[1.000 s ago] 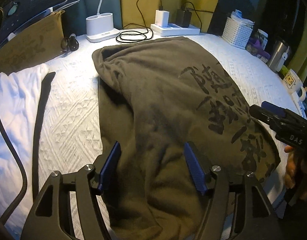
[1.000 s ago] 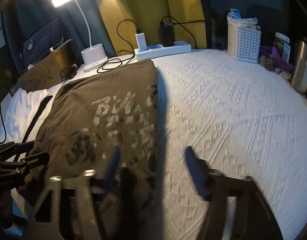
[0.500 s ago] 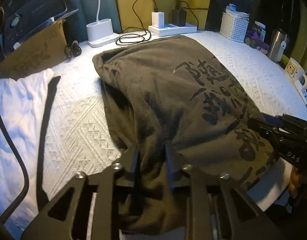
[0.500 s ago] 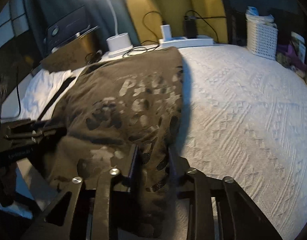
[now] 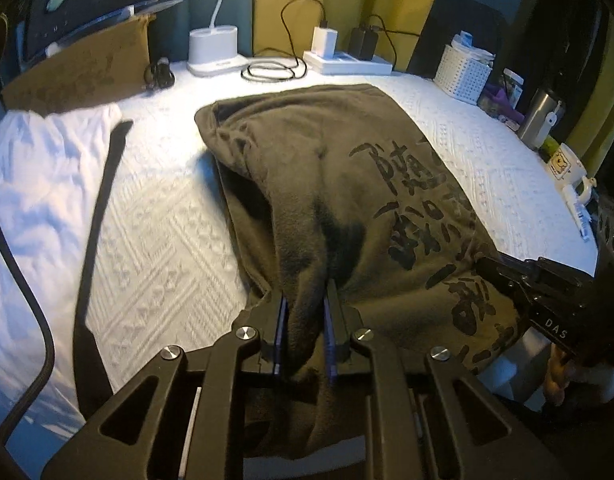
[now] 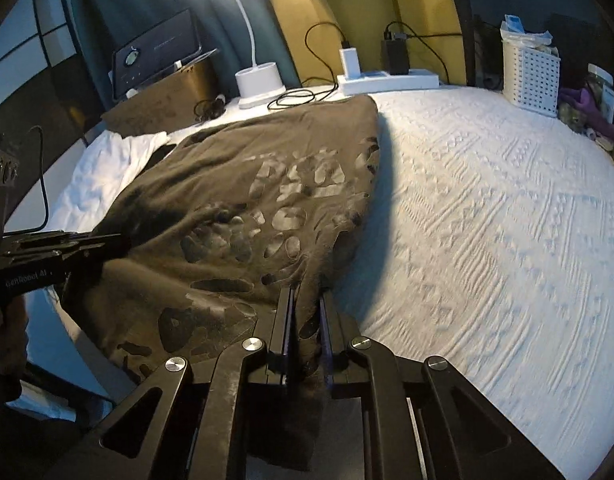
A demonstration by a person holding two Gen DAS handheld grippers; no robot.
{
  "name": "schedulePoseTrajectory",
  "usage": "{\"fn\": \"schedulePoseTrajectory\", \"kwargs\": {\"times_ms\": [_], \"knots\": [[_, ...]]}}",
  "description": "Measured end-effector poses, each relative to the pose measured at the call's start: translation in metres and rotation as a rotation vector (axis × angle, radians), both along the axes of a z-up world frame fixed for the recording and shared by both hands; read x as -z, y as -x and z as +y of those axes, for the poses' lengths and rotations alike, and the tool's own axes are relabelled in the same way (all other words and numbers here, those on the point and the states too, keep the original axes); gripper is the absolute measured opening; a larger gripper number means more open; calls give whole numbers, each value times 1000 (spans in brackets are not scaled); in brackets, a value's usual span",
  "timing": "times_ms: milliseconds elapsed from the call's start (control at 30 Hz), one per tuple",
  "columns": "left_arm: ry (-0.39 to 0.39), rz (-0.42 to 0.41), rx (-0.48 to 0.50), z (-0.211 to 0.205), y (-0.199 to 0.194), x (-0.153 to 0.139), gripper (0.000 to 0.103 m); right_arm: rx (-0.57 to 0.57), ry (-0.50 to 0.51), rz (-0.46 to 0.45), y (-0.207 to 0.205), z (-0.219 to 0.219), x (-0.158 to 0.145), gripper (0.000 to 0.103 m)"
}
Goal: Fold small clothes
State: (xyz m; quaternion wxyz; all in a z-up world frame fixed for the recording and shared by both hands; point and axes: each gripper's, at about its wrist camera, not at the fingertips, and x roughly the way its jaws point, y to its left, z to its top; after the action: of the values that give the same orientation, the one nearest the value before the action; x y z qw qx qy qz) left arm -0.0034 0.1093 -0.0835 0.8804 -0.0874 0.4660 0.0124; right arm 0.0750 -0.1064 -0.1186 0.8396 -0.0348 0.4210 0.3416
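Note:
An olive-brown T-shirt [image 5: 327,168] with black printed characters lies lengthwise on the white textured table cover [image 5: 155,240]; it also shows in the right wrist view [image 6: 243,200]. My left gripper [image 5: 305,304] is shut on the shirt's near hem at its left side. My right gripper [image 6: 307,300] is shut on the near hem at its right side. Each gripper shows in the other's view, the right [image 5: 539,296] and the left [image 6: 55,256]. The pinched cloth is bunched and lifted a little at both grips.
A white garment [image 5: 35,184] and a black strap [image 5: 103,208] lie left of the shirt. At the back stand a lamp base [image 5: 213,50], a power strip with chargers [image 5: 347,62], a white basket [image 5: 463,72], a steel flask [image 5: 539,120] and a mug [image 5: 563,164].
Both grippers were open over the shirt's near hem a second ago. They have closed on the cloth and pulled it up a little.

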Motion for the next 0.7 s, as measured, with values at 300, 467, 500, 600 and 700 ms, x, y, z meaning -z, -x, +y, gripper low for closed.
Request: {"fn": "schedulePoseTrajectory", "kwargs": {"times_ms": [300, 467, 500, 600, 700], "knots": [[31, -6, -13, 2, 26, 6, 19, 45, 72, -11, 13, -2, 1, 12], [13, -14, 18, 1, 34, 9, 19, 58, 101, -23, 23, -4, -3, 12], [18, -10, 15, 2, 35, 12, 19, 57, 111, -25, 25, -4, -2, 12], [27, -14, 2, 3, 39, 13, 19, 64, 124, -28, 28, -5, 4, 12], [18, -23, 0, 2, 44, 15, 19, 71, 140, -36, 35, -6, 2, 12]]}}
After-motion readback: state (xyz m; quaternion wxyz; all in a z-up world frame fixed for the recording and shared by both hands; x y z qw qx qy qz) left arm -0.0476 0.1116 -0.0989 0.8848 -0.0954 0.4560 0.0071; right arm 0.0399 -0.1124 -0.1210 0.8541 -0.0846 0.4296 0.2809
